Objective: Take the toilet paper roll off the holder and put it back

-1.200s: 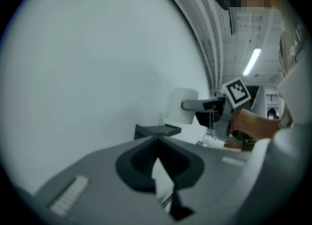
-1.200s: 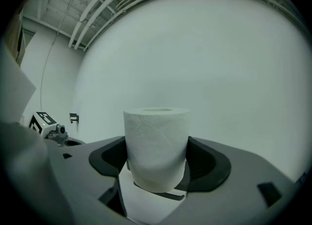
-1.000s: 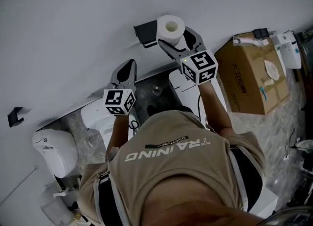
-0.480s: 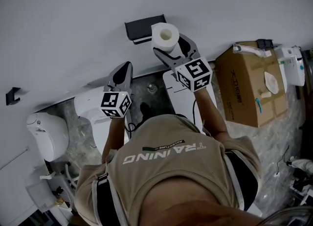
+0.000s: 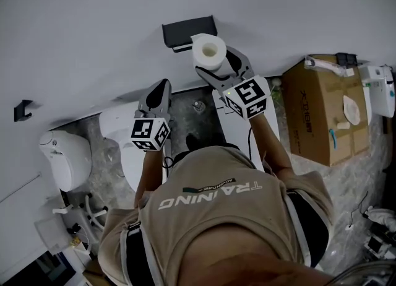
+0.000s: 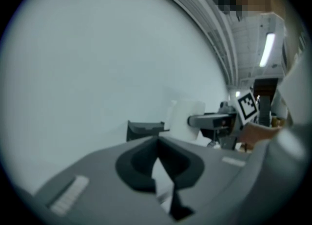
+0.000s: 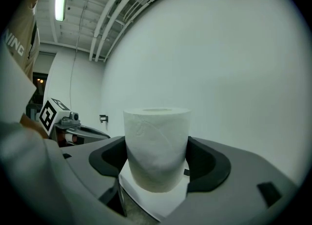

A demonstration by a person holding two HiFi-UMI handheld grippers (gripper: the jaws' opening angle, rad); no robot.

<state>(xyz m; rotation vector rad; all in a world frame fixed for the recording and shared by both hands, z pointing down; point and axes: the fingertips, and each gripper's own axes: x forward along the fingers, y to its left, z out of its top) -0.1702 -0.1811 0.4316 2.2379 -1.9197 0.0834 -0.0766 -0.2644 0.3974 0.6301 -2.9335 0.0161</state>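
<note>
The white toilet paper roll (image 5: 208, 52) stands upright between the jaws of my right gripper (image 5: 213, 62), which is shut on it, just right of and a little clear of the black wall holder (image 5: 187, 33). In the right gripper view the roll (image 7: 156, 148) fills the space between both jaws. My left gripper (image 5: 159, 91) hangs lower and to the left, shut with nothing in it. From the left gripper view the holder (image 6: 144, 130) shows on the wall, with the roll (image 6: 186, 119) held beside it.
A white toilet (image 5: 117, 139) and a second white fixture (image 5: 65, 161) sit below the wall. A cardboard box (image 5: 325, 108) stands at the right on the marbled floor. A small black hook (image 5: 21, 110) is on the wall at far left.
The right gripper with the roll has shifted slightly away from the holder. The left gripper has stayed about where it was.
</note>
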